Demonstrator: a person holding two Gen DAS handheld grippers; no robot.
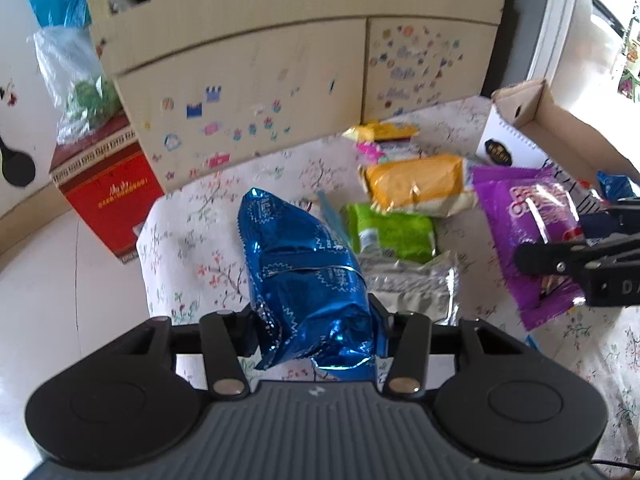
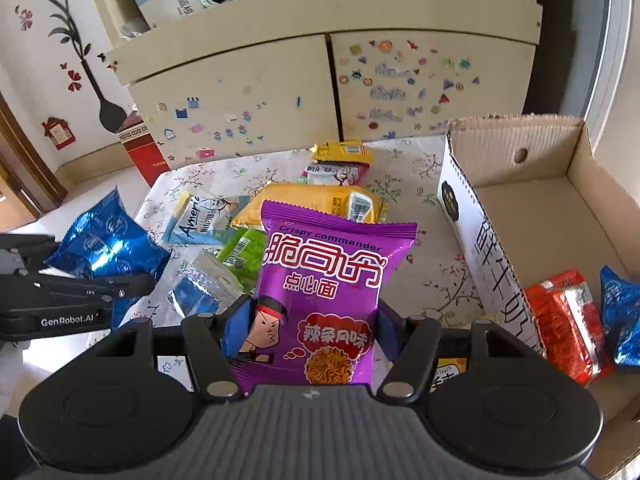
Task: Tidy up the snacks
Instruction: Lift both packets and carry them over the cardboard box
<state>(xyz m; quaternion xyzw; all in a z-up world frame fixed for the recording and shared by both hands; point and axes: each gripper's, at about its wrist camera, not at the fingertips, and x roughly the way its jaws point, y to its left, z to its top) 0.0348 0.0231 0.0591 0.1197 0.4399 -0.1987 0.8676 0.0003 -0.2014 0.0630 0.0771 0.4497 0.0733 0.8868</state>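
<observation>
Tongs (image 2: 304,320) grip purple packet (image 2: 324,292) — upright, long axis vertical, top edge uppermost.

A crinkled blue foil packet (image 1: 304,280) stands up on end on the left, raised above the flowered cloth. A purple noodle packet (image 2: 324,300) stands upright to its right, print facing near. Behind them yellow (image 2: 312,204), green (image 1: 390,232) and silver (image 1: 412,288) packets lie flat. In the cardboard box (image 2: 520,152) on the right lie a red packet (image 2: 568,324) and a blue one (image 2: 620,320).

Both grippers tilt downward — left gripper (image 1: 316,332) and right gripper (image 2: 310,328) jaws clamped.
</observation>
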